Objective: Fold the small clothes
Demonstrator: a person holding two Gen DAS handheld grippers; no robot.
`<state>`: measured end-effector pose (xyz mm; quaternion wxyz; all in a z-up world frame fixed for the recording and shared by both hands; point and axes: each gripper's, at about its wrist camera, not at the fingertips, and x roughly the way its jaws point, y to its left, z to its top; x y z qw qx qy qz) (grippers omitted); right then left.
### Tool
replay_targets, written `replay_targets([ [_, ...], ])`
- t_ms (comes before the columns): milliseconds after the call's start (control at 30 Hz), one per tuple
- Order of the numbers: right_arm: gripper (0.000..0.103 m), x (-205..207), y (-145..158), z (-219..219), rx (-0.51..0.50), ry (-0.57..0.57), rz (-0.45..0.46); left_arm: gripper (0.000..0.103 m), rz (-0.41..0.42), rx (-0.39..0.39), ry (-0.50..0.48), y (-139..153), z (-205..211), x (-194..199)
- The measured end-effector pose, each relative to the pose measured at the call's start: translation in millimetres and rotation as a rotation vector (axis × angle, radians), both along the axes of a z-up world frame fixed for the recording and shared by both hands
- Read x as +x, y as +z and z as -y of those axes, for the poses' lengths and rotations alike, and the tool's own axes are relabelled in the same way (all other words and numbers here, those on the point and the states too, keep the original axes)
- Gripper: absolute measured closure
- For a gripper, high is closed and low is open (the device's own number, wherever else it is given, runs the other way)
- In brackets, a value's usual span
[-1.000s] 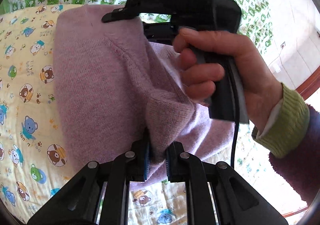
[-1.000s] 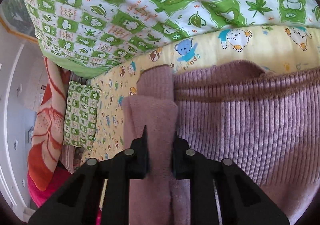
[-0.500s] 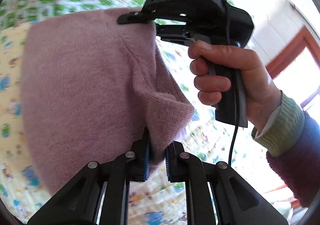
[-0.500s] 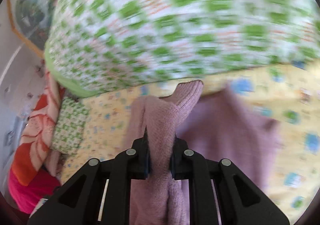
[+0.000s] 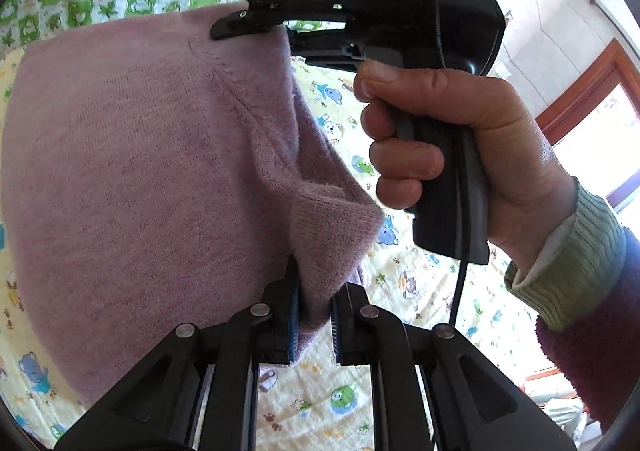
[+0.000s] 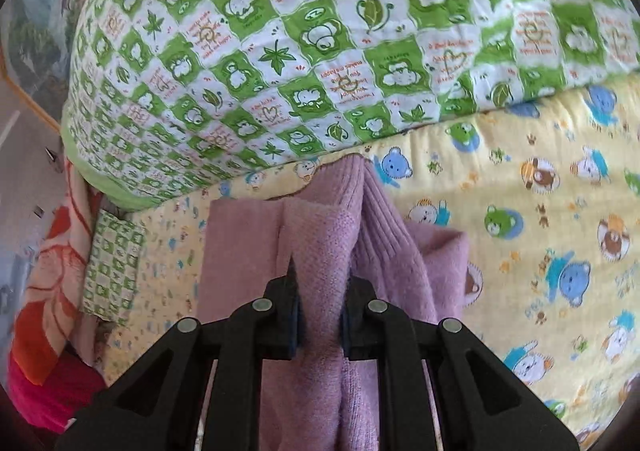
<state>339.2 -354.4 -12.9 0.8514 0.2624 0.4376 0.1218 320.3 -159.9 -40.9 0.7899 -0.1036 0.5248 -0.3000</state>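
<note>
A small mauve knit sweater (image 5: 140, 179) hangs lifted between both grippers above a yellow bear-print sheet (image 5: 404, 279). My left gripper (image 5: 314, 315) is shut on one corner of it near the bottom of the left wrist view. The right gripper (image 5: 256, 25), held by a hand, is shut on the sweater's upper edge in that view. In the right wrist view my right gripper (image 6: 318, 311) is shut on a bunched fold of the sweater (image 6: 324, 247), which hangs down over the sheet (image 6: 520, 235).
A green and white checked quilt (image 6: 280, 51) is piled at the back of the bed. A small checked pillow (image 6: 112, 263) and red-orange bedding (image 6: 44, 311) lie at the left. A wall and a wooden window frame (image 5: 580, 91) stand at the right.
Both grippers have lifted the sweater off the sheet; it now hangs in the air between them instead of lying flat. Both grips have held.
</note>
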Motion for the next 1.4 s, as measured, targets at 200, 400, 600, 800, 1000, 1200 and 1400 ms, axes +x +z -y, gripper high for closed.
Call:
replay_targets([
  [200, 0.084, 1, -29, 10, -0.026, -0.041, -0.076, 0.084, -0.014, 0.066, -0.018, -24, 10, 2],
  [400, 0.058, -20, -18, 19, -0.029, -0.09, -0.09, 0.045, -0.039, 0.022, -0.039, -17, 1, -6],
  [600, 0.057, -77, 4, 22, -0.003, -0.147, -0.038, 0.04, -0.043, 0.018, -0.069, -5, -28, -34],
  [800, 0.057, -116, -1, 2, 0.021, -0.113, -0.056, 0.037, -0.066, 0.055, 0.049, -4, -88, -51],
  [1000, 0.057, -124, -14, -17, 0.008, -0.065, -0.089, 0.033, -0.132, 0.042, 0.251, -11, -156, -46],
  [1200, 0.057, -116, -30, -22, -0.039, -0.057, -0.121, 0.032, -0.207, -0.012, 0.358, -30, -196, -23],
  [1400, 0.077, -119, -43, -22, 0.009, -0.059, -0.121, 0.031, -0.243, -0.019, 0.367, -51, -185, 7],
])
